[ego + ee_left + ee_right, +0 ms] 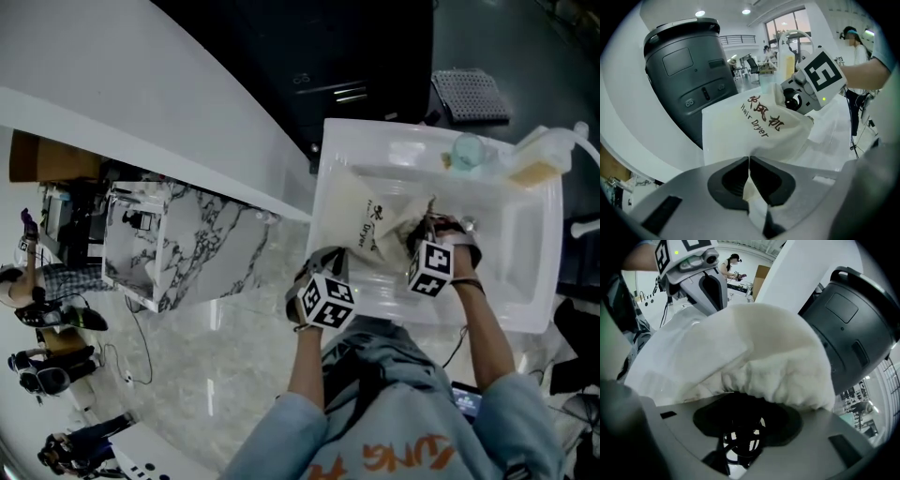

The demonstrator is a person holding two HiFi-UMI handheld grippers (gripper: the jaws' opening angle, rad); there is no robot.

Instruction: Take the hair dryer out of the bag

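Left gripper (749,161): clenched on bag (740,124) corner.
Right gripper (747,411): grasping dark dryer (740,436) at bag mouth.
Left to do: pull dryer clear.

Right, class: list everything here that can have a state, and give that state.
bag: lying in the basin, mouth gathered, bulging.
hair dryer: mostly inside the bag; only a black corded part shows.
left hand-held gripper: shut on the bag's cloth.
right hand-held gripper: shut on the hair dryer's black part at the bag's mouth.
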